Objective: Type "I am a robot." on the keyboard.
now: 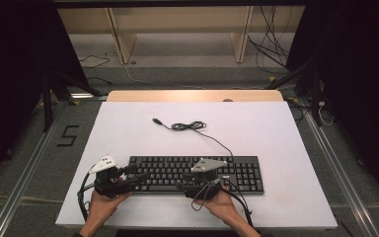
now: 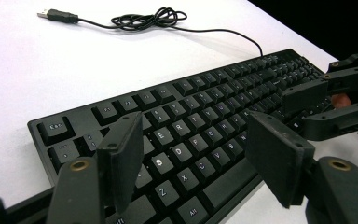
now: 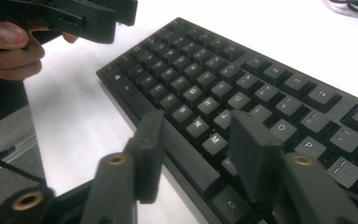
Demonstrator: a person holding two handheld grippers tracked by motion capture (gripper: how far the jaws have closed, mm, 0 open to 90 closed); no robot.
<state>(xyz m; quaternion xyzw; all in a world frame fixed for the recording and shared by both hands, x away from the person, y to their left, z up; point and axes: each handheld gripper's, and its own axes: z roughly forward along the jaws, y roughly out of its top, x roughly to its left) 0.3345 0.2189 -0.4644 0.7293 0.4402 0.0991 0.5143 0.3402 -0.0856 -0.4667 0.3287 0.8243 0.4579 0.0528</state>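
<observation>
Both hand-held grippers, left (image 1: 137, 176) and right (image 1: 187, 182), hover released, angled low over the keyboard (image 1: 237, 170), gripping nothing.

A black keyboard (image 1: 197, 174) lies near the front edge of the white tabletop (image 1: 276, 133). Its cable (image 1: 190, 126) coils behind it, plug free. The left hand-held gripper (image 1: 137, 177) sits at the keyboard's left end, the right hand-held gripper (image 1: 203, 183) over its middle.
</observation>
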